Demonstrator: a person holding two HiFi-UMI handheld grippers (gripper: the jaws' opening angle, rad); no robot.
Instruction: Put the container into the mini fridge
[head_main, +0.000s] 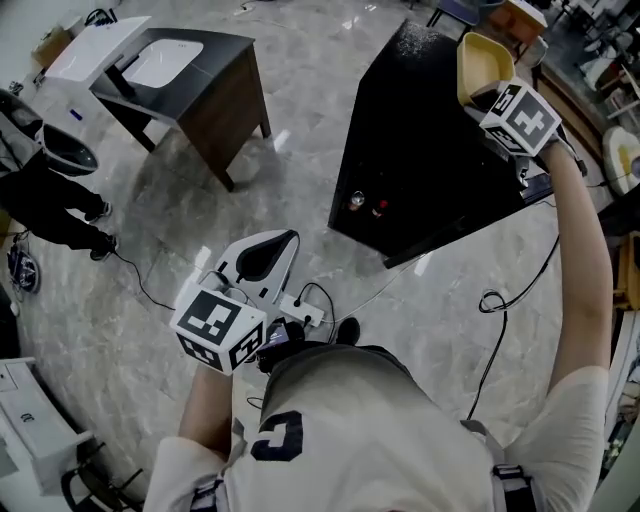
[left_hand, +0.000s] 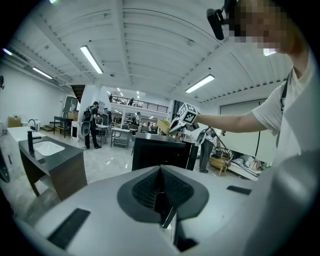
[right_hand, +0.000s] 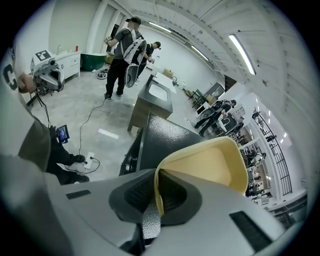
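Observation:
The container (head_main: 483, 62) is a pale yellow, bowl-like tub held in the air above the far right corner of the black mini fridge (head_main: 420, 150). My right gripper (head_main: 487, 97) is shut on its rim. In the right gripper view the thin rim is pinched between the pads, the container (right_hand: 215, 167) spreads out beyond them, and the mini fridge (right_hand: 160, 137) lies below. My left gripper (head_main: 270, 250) hangs low in front of the person's body, well short of the fridge. Its jaws meet with nothing between them in the left gripper view (left_hand: 160, 192).
A dark desk with a white sink basin (head_main: 175, 65) stands at the back left. A power strip (head_main: 305, 310) and cables lie on the marble floor by the person's feet. A person in black (head_main: 50, 190) stands at the left edge. A white cabinet (head_main: 30, 420) sits lower left.

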